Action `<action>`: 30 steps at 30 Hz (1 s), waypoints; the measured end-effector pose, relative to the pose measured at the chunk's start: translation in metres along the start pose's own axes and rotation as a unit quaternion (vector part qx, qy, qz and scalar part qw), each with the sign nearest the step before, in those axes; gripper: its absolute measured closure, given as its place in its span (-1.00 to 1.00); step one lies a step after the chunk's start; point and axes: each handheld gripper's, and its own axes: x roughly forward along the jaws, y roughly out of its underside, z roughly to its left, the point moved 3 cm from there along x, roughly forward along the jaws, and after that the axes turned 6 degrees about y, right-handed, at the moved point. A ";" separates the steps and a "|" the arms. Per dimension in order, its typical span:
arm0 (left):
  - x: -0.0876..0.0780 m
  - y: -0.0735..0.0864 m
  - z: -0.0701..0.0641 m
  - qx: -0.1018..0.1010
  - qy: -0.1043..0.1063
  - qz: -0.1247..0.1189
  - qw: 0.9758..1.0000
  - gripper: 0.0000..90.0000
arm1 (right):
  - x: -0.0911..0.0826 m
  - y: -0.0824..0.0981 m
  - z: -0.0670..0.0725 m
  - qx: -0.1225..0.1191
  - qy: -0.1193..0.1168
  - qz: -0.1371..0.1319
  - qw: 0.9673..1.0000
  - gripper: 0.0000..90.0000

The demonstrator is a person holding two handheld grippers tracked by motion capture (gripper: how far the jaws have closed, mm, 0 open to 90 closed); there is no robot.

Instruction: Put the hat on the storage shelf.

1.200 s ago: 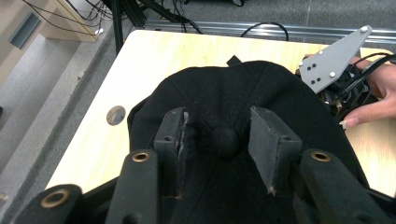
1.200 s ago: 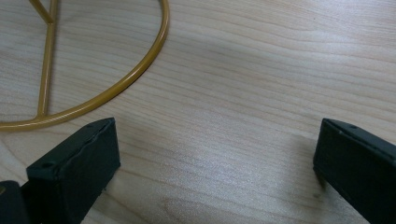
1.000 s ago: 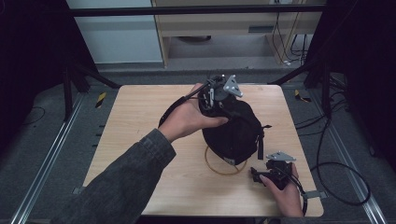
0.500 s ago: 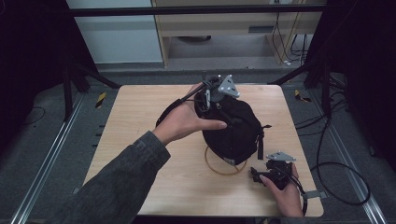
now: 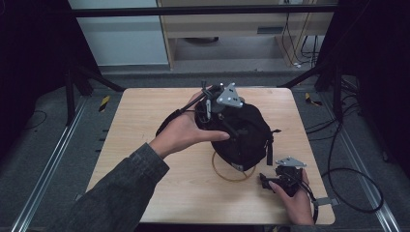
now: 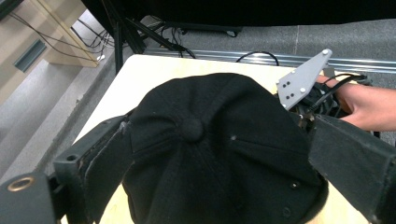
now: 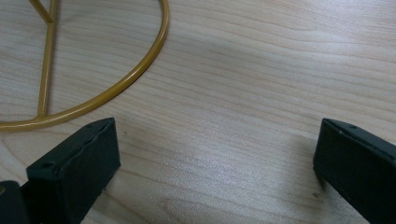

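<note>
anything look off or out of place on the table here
Nothing spilled or damaged. The black fabric cap sits atop a gold wire stand on the wooden table, the left gripper straddling it. The right gripper rests open beside the ring.

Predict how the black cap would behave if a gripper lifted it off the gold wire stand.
The black cap looks like soft fabric, so it would probably sag and feel light. The gold wire stand seems thin, so it might shift or tip.
</note>
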 end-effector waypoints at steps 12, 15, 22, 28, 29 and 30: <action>-0.009 0.012 -0.008 -0.011 -0.008 -0.017 1.000 -0.91 | 0.000 0.000 0.000 -0.001 0.000 0.000 1.000 -0.99; -0.010 0.016 -0.009 -0.015 -0.011 -0.019 1.000 -0.91 | 0.000 0.000 0.000 -0.003 0.000 -0.001 1.000 -0.99; -0.017 0.023 -0.007 -0.024 -0.025 -0.035 0.999 -0.91 | 0.000 0.000 0.000 -0.001 0.000 0.000 1.000 -0.99; -0.025 0.039 -0.008 -0.039 -0.027 -0.038 0.998 -0.91 | 0.000 0.000 0.000 -0.001 -0.001 0.000 1.000 -0.99; -0.026 0.042 -0.009 -0.041 -0.025 -0.037 0.998 -0.91 | 0.000 0.000 0.000 -0.002 0.000 0.000 1.000 -0.99; -0.028 0.045 -0.010 -0.040 -0.026 -0.036 0.998 -0.91 | 0.000 0.000 0.000 -0.002 0.000 0.000 1.000 -0.99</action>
